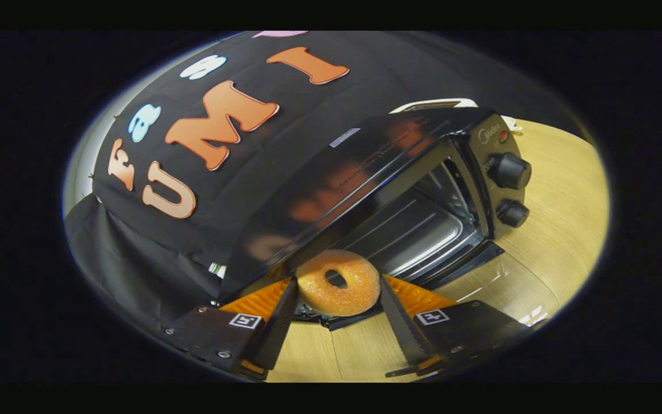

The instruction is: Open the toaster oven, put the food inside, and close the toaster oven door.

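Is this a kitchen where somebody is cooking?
Not quite; probably a practice booth. A toaster oven sits open on a wooden table with black cloth behind. The gripper holds a donut at its mouth.

Doughnut (338,282): sugar-coated, golden-brown ring, hole facing the camera, tilted, held between the two fingers of the hand-held gripper (337,299), both pressing its sides. It sits just at the mouth of the toaster oven (400,172). Toaster oven: black, glossy top, door (469,270) dropped open and flat toward the near side, metal cavity with wire rack (423,230) visible, two black knobs (509,171) on its right panel. Stands on the wooden bench (561,218).
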